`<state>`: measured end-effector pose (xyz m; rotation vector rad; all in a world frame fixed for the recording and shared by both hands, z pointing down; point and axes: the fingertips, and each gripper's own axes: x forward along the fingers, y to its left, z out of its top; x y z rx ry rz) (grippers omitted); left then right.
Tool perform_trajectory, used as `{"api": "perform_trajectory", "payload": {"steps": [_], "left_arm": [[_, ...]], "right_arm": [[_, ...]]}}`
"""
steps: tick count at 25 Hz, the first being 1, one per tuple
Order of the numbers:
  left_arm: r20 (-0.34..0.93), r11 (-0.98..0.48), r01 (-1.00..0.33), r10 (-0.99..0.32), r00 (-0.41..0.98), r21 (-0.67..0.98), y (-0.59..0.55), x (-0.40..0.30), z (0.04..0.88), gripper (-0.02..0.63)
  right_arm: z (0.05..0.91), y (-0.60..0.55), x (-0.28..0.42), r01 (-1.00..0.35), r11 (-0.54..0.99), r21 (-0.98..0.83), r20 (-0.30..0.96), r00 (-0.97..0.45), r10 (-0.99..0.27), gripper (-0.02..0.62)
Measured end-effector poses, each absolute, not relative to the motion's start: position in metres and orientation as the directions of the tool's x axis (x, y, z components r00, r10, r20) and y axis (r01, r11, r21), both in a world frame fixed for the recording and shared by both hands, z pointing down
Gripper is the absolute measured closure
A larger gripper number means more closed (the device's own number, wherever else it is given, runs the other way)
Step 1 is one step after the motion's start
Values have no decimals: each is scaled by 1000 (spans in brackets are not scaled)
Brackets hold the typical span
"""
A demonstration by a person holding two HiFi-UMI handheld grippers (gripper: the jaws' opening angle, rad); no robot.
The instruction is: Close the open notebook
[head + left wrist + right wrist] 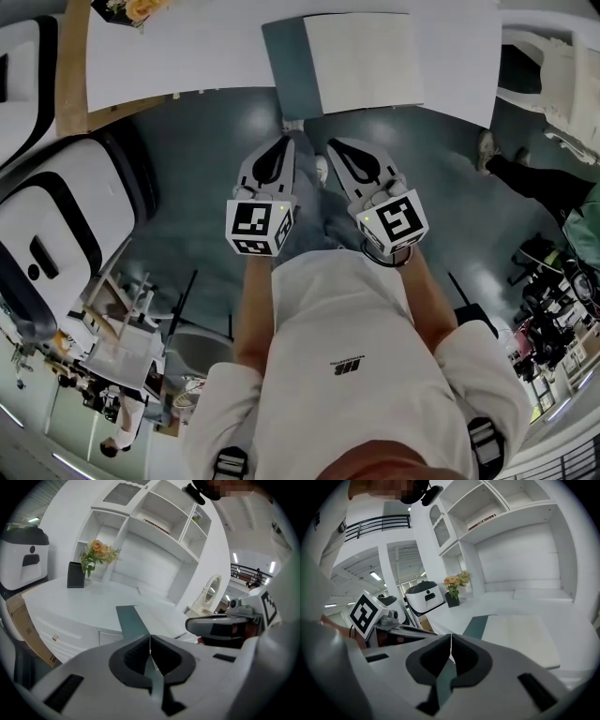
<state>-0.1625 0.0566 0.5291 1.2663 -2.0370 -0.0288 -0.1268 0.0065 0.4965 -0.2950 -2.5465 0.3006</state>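
Observation:
The open notebook (361, 61) lies on the white table (187, 47), a white page facing up and its dark teal cover (281, 70) spread to the left. The teal cover (131, 619) shows ahead in the left gripper view, and the white page (520, 634) in the right gripper view. My left gripper (282, 141) and right gripper (336, 146) hang side by side just short of the table's near edge, over the floor. Both are shut, with nothing between the jaws. Neither touches the notebook.
A pot of flowers (96, 555) stands at the table's far left, with a white shelf unit (154, 536) behind. A large white machine (56, 216) and a cardboard box (70, 66) stand left of the table. A white chair (553, 70) is at the right.

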Motion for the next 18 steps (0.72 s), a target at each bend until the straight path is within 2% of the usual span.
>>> {"api": "perform_trajectory", "payload": {"steps": [18], "left_arm": [[613, 534, -730, -764, -202, 427, 54, -180, 580, 606]], "right_arm": [[542, 15, -148, 165, 938, -305, 550, -774, 315, 598]]}}
